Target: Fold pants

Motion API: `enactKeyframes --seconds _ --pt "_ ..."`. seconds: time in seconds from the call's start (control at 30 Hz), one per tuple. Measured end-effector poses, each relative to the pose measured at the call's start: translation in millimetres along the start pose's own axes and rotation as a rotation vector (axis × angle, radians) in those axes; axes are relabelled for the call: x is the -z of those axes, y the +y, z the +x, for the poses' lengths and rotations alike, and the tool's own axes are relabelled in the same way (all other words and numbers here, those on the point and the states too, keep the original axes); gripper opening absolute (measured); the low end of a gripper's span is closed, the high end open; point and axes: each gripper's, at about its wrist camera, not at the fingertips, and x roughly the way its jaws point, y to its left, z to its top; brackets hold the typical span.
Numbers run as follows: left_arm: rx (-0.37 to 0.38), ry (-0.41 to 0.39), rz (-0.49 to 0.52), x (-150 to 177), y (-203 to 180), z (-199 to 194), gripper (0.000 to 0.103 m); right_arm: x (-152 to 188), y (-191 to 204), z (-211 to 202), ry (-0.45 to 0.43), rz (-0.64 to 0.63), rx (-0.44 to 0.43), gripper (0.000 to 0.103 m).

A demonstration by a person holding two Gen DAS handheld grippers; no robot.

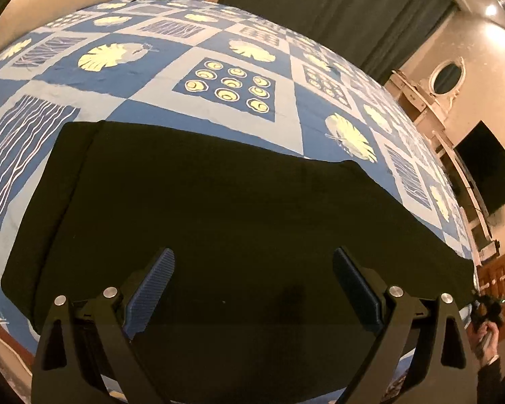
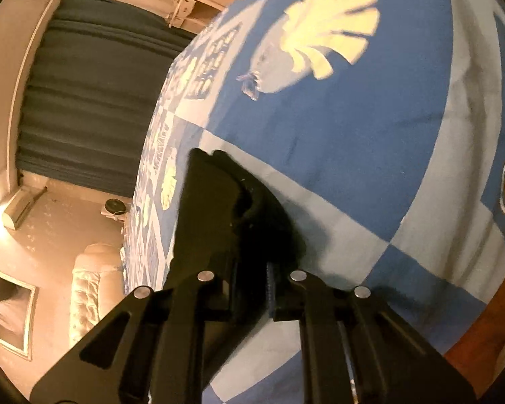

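Note:
Black pants (image 1: 219, 202) lie flat on a blue and white patterned bedspread (image 1: 219, 50), with a folded edge along their left side. My left gripper (image 1: 253, 252) hovers over the near part of the pants, jaws wide open and nothing between the blue pads (image 1: 151, 289). In the right wrist view my right gripper (image 2: 256, 235) is shut on a bunched corner of the pants (image 2: 212, 202), which hides its fingertips. That corner is raised a little off the bedspread (image 2: 353, 134). The right gripper (image 1: 486, 309) also shows at the pants' far right end, held by a hand (image 1: 488, 336).
Beyond the bed hang dark curtains (image 1: 336, 6). A white dresser with an oval mirror (image 1: 447, 74) and a black screen (image 1: 488, 168) stand along the right wall. A tufted cream sofa (image 2: 91, 286) sits past the bed's edge in the right wrist view.

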Motion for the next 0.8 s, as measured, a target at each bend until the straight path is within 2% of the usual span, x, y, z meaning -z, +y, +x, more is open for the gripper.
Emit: enactKeyframes --seconds 0.2,0.37,0.47,0.6,0.8 --pt "0.04 -0.011 -0.082 -1.7 10.6 -1.4 0.094 3.3 49.6 -20.0 -0.023 -0.083 -0.04 0.011" --pt "-0.013 -0.001 -0.015 1.7 1.1 1.6 0.094 21.5 108.5 -30.2 -0.023 -0.215 -0.065 0.011" --pt "-0.03 0.005 -0.002 2.2 -0.8 2.8 0.094 45.4 152.2 -27.1 0.0 -0.307 -0.097 0.011" --pt "-0.001 0.007 -0.027 0.0 4.9 1.7 0.094 76.1 198.9 -18.0 0.036 -0.41 -0.124 0.012" --pt "0.032 0.009 -0.059 -1.6 9.5 0.0 0.094 133.9 248.2 3.4 0.106 -0.567 -0.133 0.012"
